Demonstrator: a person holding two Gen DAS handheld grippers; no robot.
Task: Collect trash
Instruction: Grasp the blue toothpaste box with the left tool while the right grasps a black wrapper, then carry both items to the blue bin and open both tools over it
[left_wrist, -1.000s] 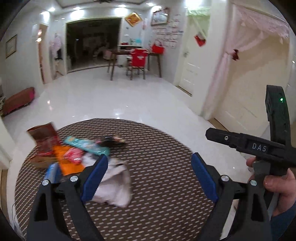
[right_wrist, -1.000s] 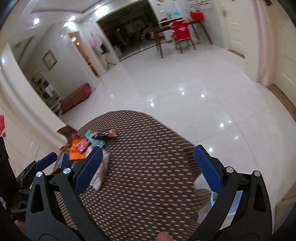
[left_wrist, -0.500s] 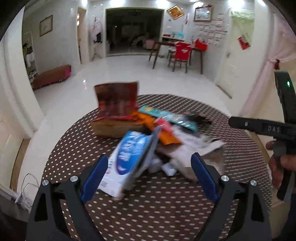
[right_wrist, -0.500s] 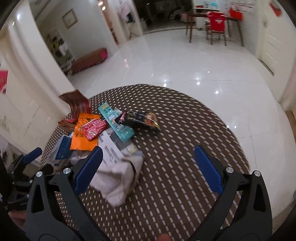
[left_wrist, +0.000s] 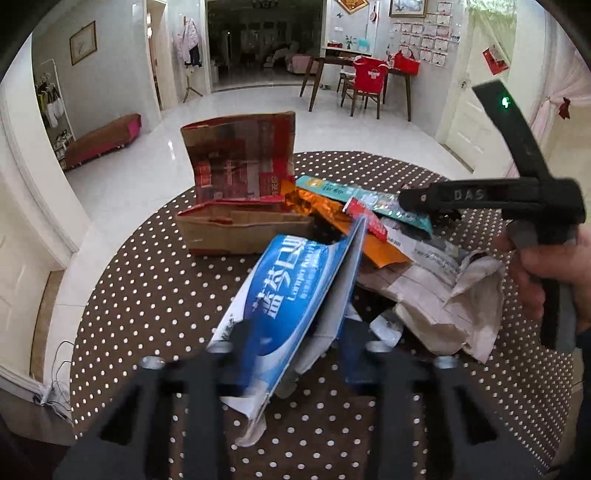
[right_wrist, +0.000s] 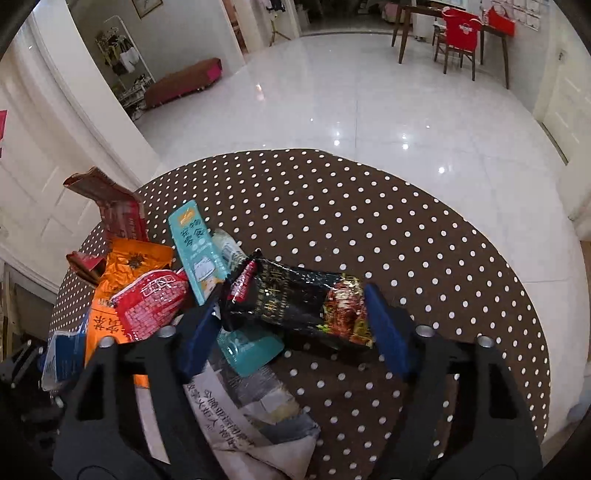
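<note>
Both grippers had moved in closer. The left gripper (left_wrist: 291, 354) squeezed a blue bag (left_wrist: 284, 295). The right gripper (right_wrist: 291, 325) was around a black wrapper (right_wrist: 295, 299), not yet shut, on the bench (right_wrist: 406, 240).

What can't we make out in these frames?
- Left tool: fingers motion-blurred in its own view; grip on the blue pack unclear.
- Right tool: contact with the black wrapper unclear.
- Trash bin: in neither view.
- Newspaper: partly hidden by the right tool's frame.
</note>
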